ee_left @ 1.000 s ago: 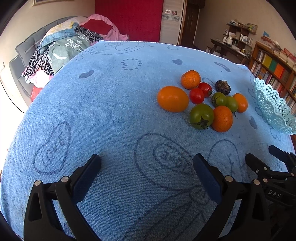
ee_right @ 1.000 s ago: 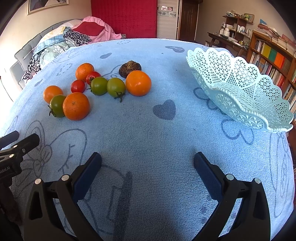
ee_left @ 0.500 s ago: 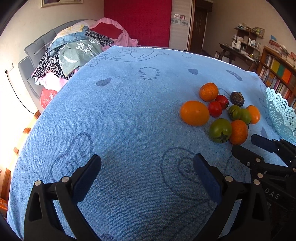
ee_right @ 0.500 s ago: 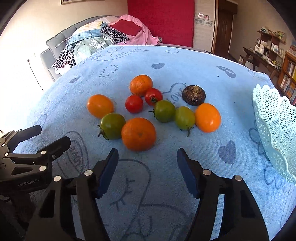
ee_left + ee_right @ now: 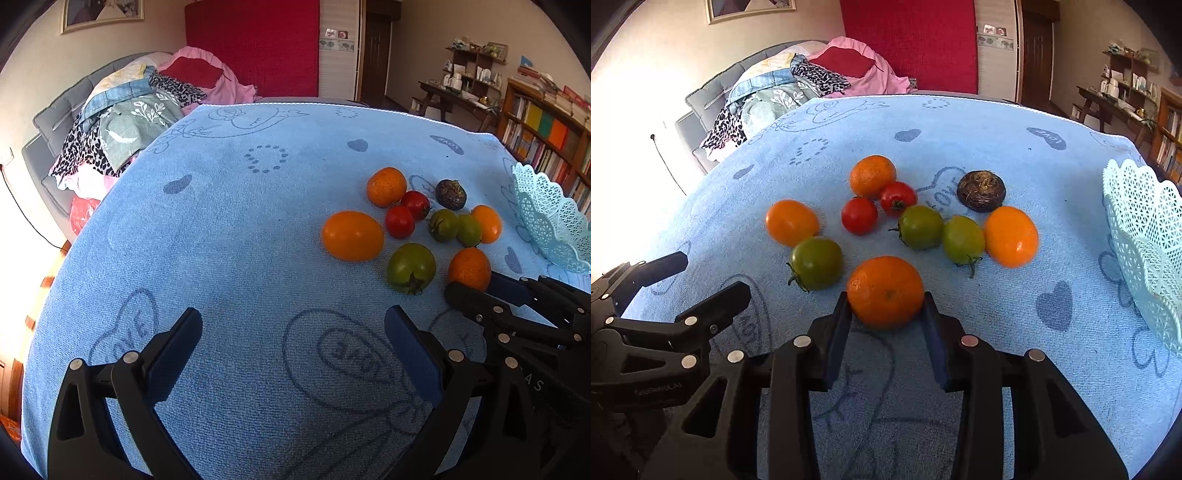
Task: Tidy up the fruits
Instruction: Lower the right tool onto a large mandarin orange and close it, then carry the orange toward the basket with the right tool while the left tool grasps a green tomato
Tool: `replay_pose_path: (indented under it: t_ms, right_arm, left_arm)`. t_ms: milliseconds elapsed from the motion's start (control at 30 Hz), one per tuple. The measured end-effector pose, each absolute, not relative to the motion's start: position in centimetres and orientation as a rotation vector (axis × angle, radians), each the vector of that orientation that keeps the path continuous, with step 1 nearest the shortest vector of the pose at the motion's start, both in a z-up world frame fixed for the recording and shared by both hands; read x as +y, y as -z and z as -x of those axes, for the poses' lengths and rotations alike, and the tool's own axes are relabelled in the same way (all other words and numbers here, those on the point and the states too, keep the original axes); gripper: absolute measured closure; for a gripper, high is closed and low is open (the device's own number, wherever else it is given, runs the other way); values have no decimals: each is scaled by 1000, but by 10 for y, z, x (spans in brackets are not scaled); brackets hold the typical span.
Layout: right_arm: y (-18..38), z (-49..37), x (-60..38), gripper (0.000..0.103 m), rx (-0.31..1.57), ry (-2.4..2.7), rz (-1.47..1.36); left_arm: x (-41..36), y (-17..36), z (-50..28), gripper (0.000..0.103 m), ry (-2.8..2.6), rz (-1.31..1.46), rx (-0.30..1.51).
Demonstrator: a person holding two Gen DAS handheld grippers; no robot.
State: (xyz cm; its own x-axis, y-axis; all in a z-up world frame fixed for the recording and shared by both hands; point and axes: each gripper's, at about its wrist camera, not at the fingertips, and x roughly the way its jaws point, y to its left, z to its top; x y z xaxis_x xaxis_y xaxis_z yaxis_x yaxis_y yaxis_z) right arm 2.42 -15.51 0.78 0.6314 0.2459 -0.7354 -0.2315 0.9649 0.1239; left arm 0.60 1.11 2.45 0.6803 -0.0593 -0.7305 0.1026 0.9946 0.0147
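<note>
Several fruits lie in a cluster on the blue cloth. My right gripper [image 5: 886, 306] has closed around the nearest orange [image 5: 885, 291], a finger touching each side; the orange rests on the cloth. It also shows in the left wrist view [image 5: 469, 268] between the right gripper's fingertips [image 5: 476, 291]. My left gripper [image 5: 293, 328] is open and empty over bare cloth, left of the fruits. Around the orange lie a green tomato [image 5: 816, 263], two red tomatoes [image 5: 859, 215], two more green tomatoes [image 5: 921, 227], orange fruits [image 5: 1011, 236] and a dark brown fruit [image 5: 981, 190].
A pale blue lace-pattern basket [image 5: 1145, 236] stands at the right edge of the table, also in the left wrist view [image 5: 550, 218]. A sofa with piled clothes [image 5: 122, 125] is beyond the far left edge. Bookshelves [image 5: 546, 133] stand to the right.
My right gripper swung left from the basket toward the fruit cluster, moved in and narrowed its fingers onto the nearest orange. My left gripper stayed open, its view shifting slightly.
</note>
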Motion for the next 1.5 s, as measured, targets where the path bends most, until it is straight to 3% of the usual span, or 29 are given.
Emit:
replay_pose_path:
  t_ms: [333,867,1500]
  right_arm:
    - [-12,-3,-197,64,820,-198,-78]
    - [-21,10,-222,64,777,-198,-131]
    - [-64,34,-281,64,639,-87,-178]
  left_arm:
    - [-25,-26,-23,23,200,-61,847]
    - [-54,-18,-45,69,242,-1,908]
    - [-79,-54,-26,70,287,-52,834]
